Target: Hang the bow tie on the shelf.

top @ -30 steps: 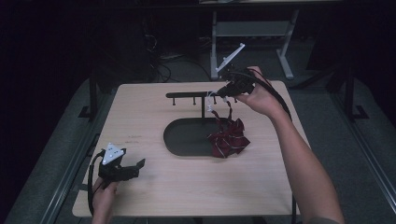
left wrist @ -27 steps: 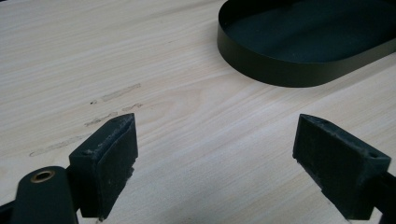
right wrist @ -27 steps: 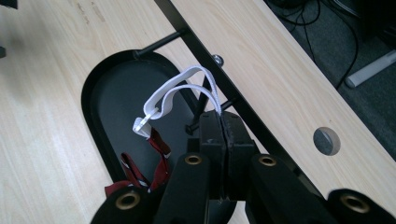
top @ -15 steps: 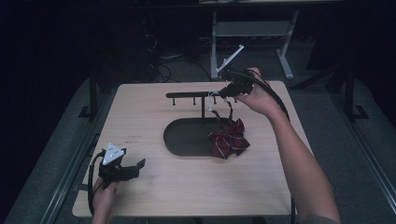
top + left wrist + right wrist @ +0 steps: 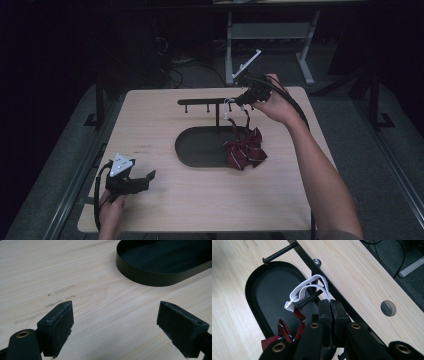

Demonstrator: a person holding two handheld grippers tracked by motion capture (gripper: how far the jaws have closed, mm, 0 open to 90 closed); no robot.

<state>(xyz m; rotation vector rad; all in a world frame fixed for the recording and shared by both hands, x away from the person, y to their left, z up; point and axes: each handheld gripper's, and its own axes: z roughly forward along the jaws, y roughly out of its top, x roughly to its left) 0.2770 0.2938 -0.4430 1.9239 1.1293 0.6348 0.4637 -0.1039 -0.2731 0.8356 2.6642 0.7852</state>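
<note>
A dark red striped bow tie (image 5: 245, 150) hangs with its lower part resting in the black oval tray (image 5: 200, 147). Its white elastic strap (image 5: 308, 288) loops up beside a black peg (image 5: 310, 300) of the rack's bar (image 5: 205, 102). My right gripper (image 5: 240, 102) is shut on that strap, its jaws pressed together (image 5: 329, 303) just behind the peg. The bow tie (image 5: 284, 333) dangles below the strap. My left gripper (image 5: 147, 177) rests low at the table's front left, open and empty (image 5: 115, 317), pointing toward the tray (image 5: 155, 272).
The rack stands on a post at the tray's back edge, with several short pegs along its bar. A round hole (image 5: 388, 308) sits in the tabletop behind the rack. Metal stands and cables lie on the dark floor beyond the table.
The right hand has shifted only slightly near the rack's bar, still holding the strap. The left gripper has stayed put.
</note>
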